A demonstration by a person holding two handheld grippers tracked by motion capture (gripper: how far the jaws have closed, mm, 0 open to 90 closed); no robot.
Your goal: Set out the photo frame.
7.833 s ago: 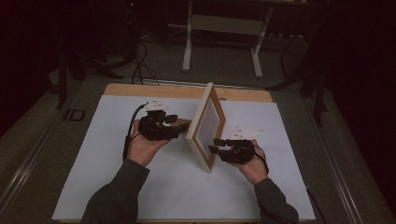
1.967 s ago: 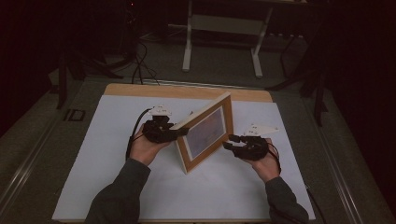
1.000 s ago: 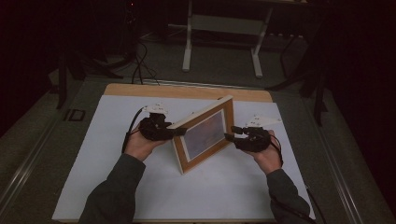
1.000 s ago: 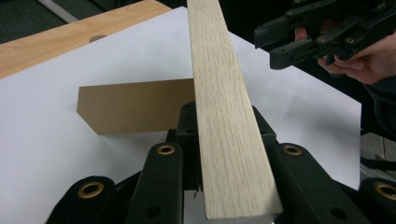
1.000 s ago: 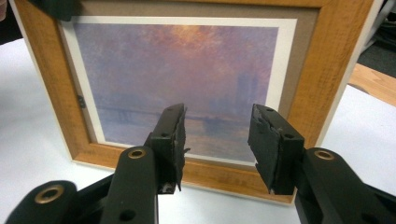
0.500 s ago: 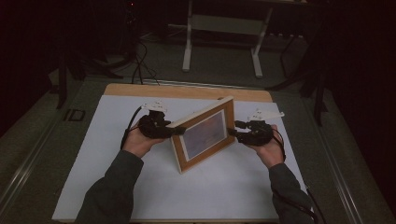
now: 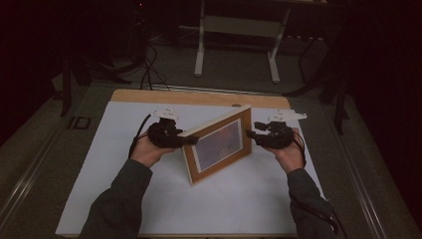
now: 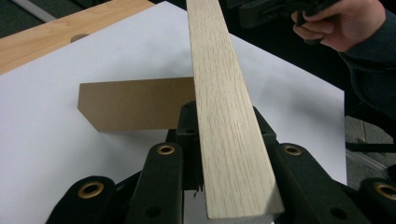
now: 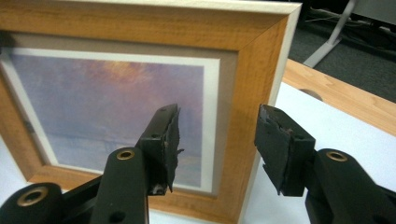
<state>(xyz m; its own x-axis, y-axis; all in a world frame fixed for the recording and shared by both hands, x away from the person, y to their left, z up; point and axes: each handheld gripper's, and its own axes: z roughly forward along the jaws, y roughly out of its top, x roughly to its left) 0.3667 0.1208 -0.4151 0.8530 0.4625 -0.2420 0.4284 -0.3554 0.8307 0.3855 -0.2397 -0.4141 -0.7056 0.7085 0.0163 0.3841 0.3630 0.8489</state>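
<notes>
A wooden picture frame (image 7: pixel 219 144) with a pale purple print stands tilted on the white sheet (image 7: pixel 149 199), propped by its brown back stand (image 8: pixel 140 102). My left gripper (image 7: pixel 186 140) is shut on the frame's upper left edge; the light wood edge (image 8: pixel 210 56) runs up between its jaws (image 8: pixel 223 114). My right gripper (image 7: pixel 251 134) hangs just right of the frame, open. Its jaws have just been opening, and its pads (image 9: pixel 163 135) are clear of the frame (image 9: pixel 116 93), whose right side shows beyond the gap (image 9: pixel 217 130).
The white sheet covers a wooden table whose bare far strip (image 7: pixel 199 97) has a round hole. Beyond the table, a white desk frame (image 7: pixel 234 45) and cables stand on the dark floor. Both forearms come in from the bottom.
The frame has been turned from edge-on to face the person. The right gripper has let go of the frame's right side and drawn back to the right. The left hand has stayed put.
</notes>
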